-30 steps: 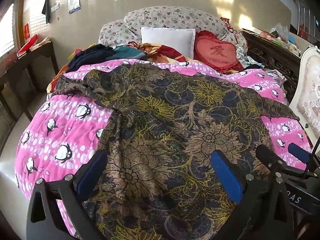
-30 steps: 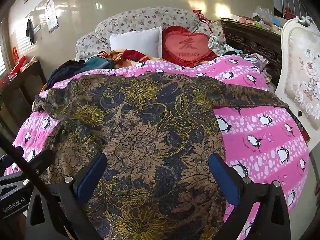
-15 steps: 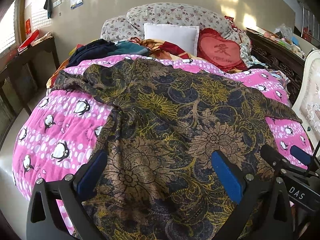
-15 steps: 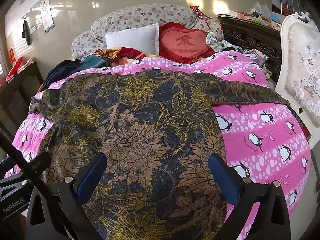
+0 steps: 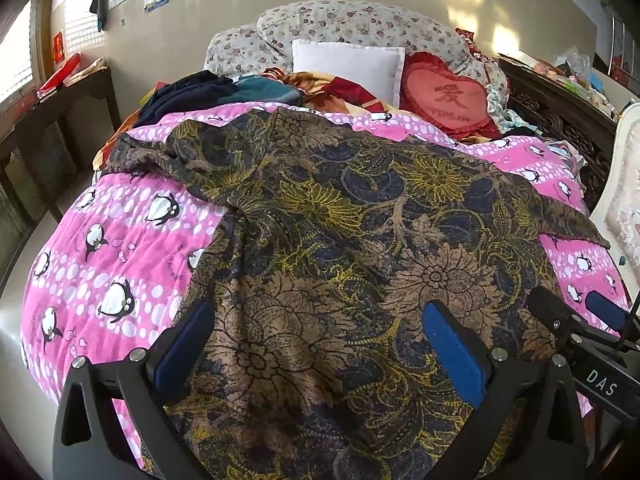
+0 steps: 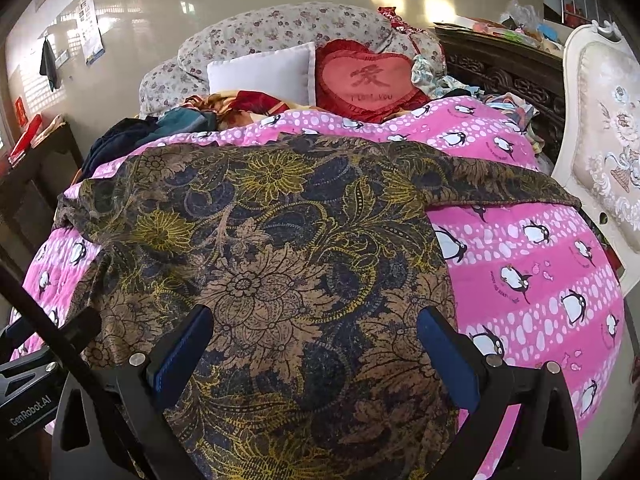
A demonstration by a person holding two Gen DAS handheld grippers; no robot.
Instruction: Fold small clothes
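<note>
Glossy pale walls close in a bedroom whose bed wears a pink penguin-print quilt (image 5: 120, 248), with a white pillow (image 5: 346, 62) and a red heart-shaped cushion (image 5: 444, 98) propped at the head against floral bedding. A heap of dark and coloured clothes (image 5: 208, 88) lies behind the quilt's far edge. Spread flat over the middle of the quilt is a floral-patterned shirt (image 5: 352, 240) in navy, tan and yellow, back up, both sleeves stretched out sideways. The left tool (image 5: 320, 344) hangs over the shirt's near hem with its blue pads wide apart, gripping nothing. The right tool (image 6: 316, 346) is likewise spread apart above the hem, just beside the left one, empty.
</note>
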